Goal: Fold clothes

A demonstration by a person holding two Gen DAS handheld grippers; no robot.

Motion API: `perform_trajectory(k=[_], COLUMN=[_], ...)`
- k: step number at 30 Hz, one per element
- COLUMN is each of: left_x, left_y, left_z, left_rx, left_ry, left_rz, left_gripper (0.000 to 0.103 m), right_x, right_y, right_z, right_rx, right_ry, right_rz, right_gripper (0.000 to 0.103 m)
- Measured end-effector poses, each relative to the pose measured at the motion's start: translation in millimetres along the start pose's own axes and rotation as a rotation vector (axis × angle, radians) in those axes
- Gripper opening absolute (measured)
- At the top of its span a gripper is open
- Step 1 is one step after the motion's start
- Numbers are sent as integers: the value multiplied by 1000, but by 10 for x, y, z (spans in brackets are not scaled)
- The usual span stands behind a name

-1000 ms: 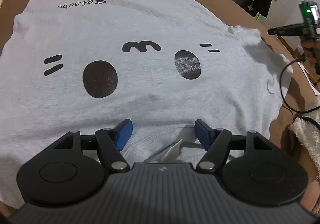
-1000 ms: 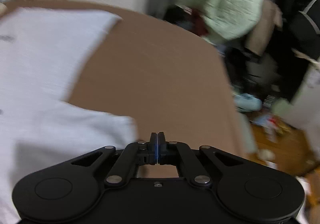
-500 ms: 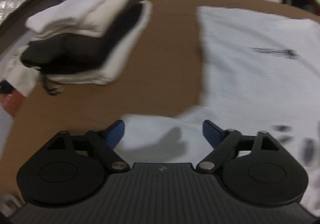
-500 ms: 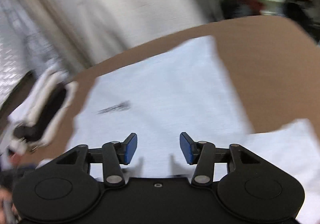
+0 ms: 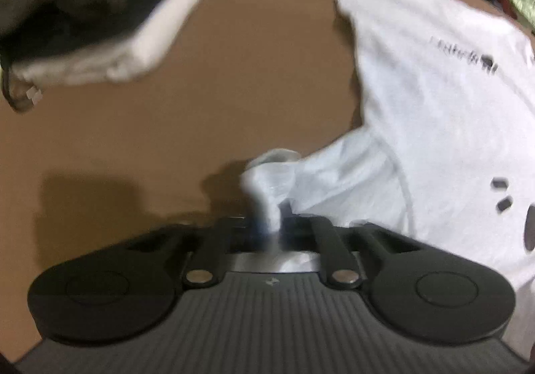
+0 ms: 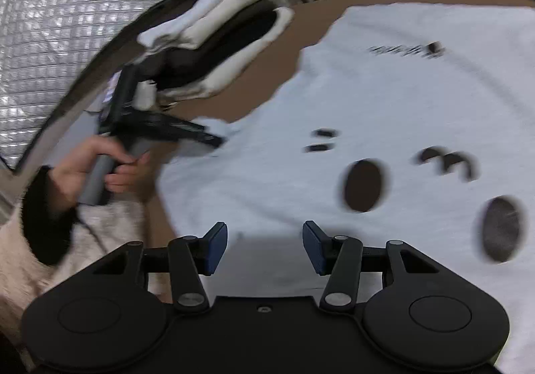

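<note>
The white T-shirt point(image 6: 384, 113) lies spread flat on the brown table point(image 5: 234, 79), print side up. The print is a cartoon face in dark ink: two oval eyes, a small curled mouth between them, paired dashes at the cheek, and a short line of lettering with a paw mark near the far hem (the lettering is too blurred to read). The fabric is pale, light-weight and mostly smooth across the body.

One sleeve point(image 5: 301, 173) sits at the shirt's left edge, bunched and drawn up into a peak. The left gripper point(image 5: 267, 226) has just closed and now pinches this sleeve fabric between its blue pads; a fold of cloth rises out of the jaws. From the right wrist view the same gripper point(image 6: 214, 139) is seen side-on at the sleeve, held by the person's left hand point(image 6: 97, 170).

The right gripper point(image 6: 265, 247) hovers over the lower part of the shirt with its jaws about half apart and nothing between them.

A stack of folded clothes point(image 6: 217, 53), white, cream and dark layers, rests on the table beside the shirt, apart from it.
</note>
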State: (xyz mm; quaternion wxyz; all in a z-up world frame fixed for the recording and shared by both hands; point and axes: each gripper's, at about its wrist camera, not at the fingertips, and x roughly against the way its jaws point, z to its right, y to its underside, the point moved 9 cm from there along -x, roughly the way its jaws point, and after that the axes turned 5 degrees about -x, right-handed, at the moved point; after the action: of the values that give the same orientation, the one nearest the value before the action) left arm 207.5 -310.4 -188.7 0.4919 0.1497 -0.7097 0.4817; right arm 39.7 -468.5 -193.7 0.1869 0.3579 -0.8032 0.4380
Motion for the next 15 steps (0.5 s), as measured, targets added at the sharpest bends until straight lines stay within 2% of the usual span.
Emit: perform_trajectory(k=[3,6,8,10,11,13,14,15], left_x=[603,821,577,330,308,371,372,375], left_y=[-216,-182,-51,96,157,202,233,262], left_z=[-117,-384,-546,-671,-744,-802,-816,-829], left_rx=[-74,27,27,100,185,333,382,430], left_ry=[-302,-411,-475,-409,-348,-204,-155,-105], left_rz=[240,275,168,39,6,26,23,19], left_gripper=[4,0,0,2,4,11,29,53], right_x=[-139,-140,-123,-139,-142,-91,-54,-17], right_y=[146,309,403,490,552,692,762,831], right_z=[-193,-221,-192,-177,-175,-208,-223,-237], right_rx=[1,-27,-45,-51,-49,-42,-54,-66], right_ry=[-7,-1,-2,8,33,66,62,58], right_rz=[7,-6,-25,-49,-66,-77,-80,-82], right_gripper=[56,56,56,57,57,57,58,58])
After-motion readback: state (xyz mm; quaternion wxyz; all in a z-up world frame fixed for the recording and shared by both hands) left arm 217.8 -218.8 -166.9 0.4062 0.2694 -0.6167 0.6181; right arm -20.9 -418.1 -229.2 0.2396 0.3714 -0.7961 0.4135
